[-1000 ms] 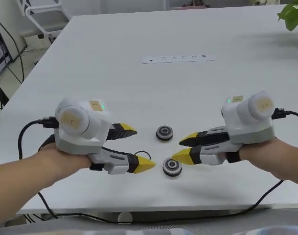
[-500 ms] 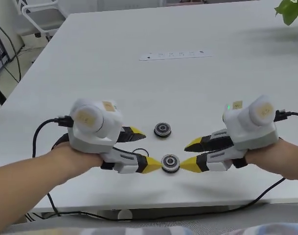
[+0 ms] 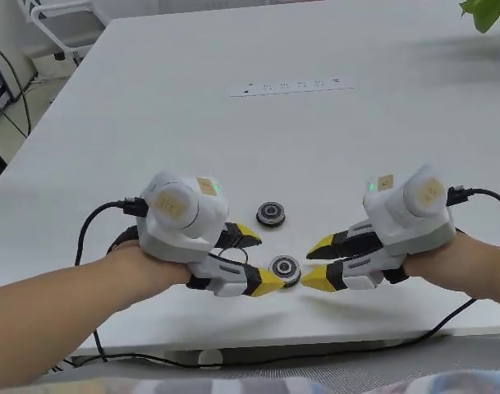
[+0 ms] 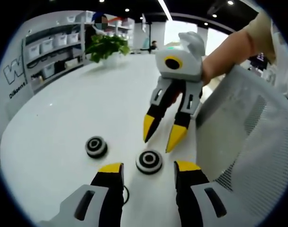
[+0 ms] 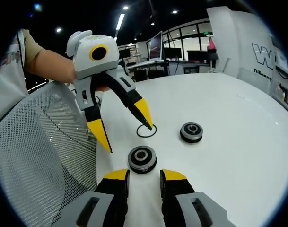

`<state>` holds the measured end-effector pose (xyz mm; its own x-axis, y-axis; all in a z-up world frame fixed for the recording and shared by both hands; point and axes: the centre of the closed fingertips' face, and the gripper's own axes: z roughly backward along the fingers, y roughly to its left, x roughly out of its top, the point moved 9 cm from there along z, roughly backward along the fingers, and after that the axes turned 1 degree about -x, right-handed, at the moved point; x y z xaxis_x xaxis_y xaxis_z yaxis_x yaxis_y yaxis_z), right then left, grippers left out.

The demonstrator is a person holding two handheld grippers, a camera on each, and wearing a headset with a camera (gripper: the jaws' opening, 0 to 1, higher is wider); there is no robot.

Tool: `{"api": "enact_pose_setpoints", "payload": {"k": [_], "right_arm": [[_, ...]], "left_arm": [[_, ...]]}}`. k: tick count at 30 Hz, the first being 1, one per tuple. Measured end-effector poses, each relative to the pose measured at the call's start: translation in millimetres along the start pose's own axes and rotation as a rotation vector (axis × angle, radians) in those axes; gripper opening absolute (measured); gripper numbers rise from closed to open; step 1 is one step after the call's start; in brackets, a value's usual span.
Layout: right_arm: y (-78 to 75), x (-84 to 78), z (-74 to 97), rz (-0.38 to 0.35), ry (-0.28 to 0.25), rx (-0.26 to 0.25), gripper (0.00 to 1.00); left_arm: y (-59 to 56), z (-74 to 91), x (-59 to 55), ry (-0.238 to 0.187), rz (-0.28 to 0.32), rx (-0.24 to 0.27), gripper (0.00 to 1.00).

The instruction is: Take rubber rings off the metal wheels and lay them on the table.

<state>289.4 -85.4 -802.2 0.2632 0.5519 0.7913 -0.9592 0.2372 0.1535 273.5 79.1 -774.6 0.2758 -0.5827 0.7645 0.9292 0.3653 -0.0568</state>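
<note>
Two metal wheels with black rubber rims lie on the white table (image 3: 151, 123). The near wheel (image 3: 284, 268) (image 4: 149, 161) (image 5: 142, 159) sits between both grippers' tips. The far wheel (image 3: 271, 213) (image 4: 96, 146) (image 5: 191, 132) lies a little beyond it. My left gripper (image 3: 260, 261) (image 4: 148, 166) (image 5: 127, 134) is open, its yellow tips on either side of the near wheel. From the opposite side my right gripper (image 3: 314, 263) (image 5: 145, 174) (image 4: 161, 136) stands open at the same wheel. A thin loose black ring (image 5: 146, 131) lies flat under the left gripper's tip.
A white strip of sockets (image 3: 284, 85) lies mid-table. A plant (image 3: 488, 12) (image 4: 106, 46) stands at the far right corner. A mesh chair back (image 4: 243, 142) (image 5: 39, 156) is close behind the front table edge. Cables trail off both grippers over that edge.
Both grippers have moved inward, and their tips now flank the near wheel from both sides. The head camera has tilted down a little. The wheels have stayed where they were.
</note>
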Motion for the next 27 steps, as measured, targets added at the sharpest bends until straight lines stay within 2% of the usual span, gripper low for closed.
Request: {"api": "enact_pose_setpoints", "payload": {"k": [9, 19, 27], "right_arm": [[1.3, -2.0, -8.1, 0.017, 0.019, 0.020, 0.22], [-1.4, -2.0, -10.2, 0.012, 0.014, 0.015, 0.20], [-0.4, -2.1, -10.6, 0.011, 0.010, 0.016, 0.20]], "left_arm": [[-1.6, -9.2, -2.1, 0.025, -0.008, -0.014, 0.38], [0.5, -14.9, -0.2, 0.020, -0.007, -0.015, 0.31], [-2.0, -21.3, 2.5, 0.010, -0.013, -0.026, 0.23]]}}
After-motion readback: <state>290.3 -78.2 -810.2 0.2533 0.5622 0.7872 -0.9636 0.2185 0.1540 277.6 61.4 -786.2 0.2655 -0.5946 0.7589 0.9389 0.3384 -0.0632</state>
